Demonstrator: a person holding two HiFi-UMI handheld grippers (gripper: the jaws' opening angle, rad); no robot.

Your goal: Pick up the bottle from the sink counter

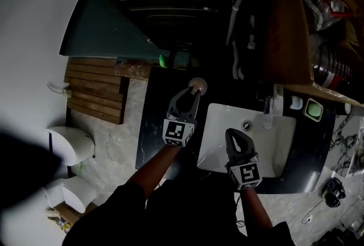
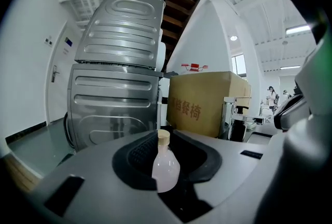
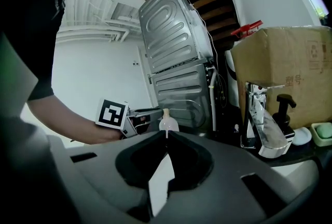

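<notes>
A small pale pink bottle (image 1: 197, 86) with a light cap stands upright on the dark counter (image 1: 152, 119), left of the white sink (image 1: 215, 121). My left gripper (image 1: 194, 91) points at it with its jaws parted, the fingertips reaching either side of the bottle's near face. In the left gripper view the bottle (image 2: 166, 168) sits in the middle of the gap, and I see no pad pressing on it. From the right gripper view, the bottle (image 3: 168, 123) stands just past the left gripper (image 3: 149, 114). My right gripper (image 1: 234, 134) hangs over the sink basin, jaws together and empty.
A chrome faucet (image 1: 269, 105) rises at the sink's far rim, with a soap pump (image 3: 283, 109) and a green soap dish (image 1: 313, 109) to its right. A cardboard box (image 2: 202, 103) and a ribbed metal appliance (image 2: 116, 78) stand behind the counter. A toilet (image 1: 71, 145) and wooden slats (image 1: 94, 91) lie left.
</notes>
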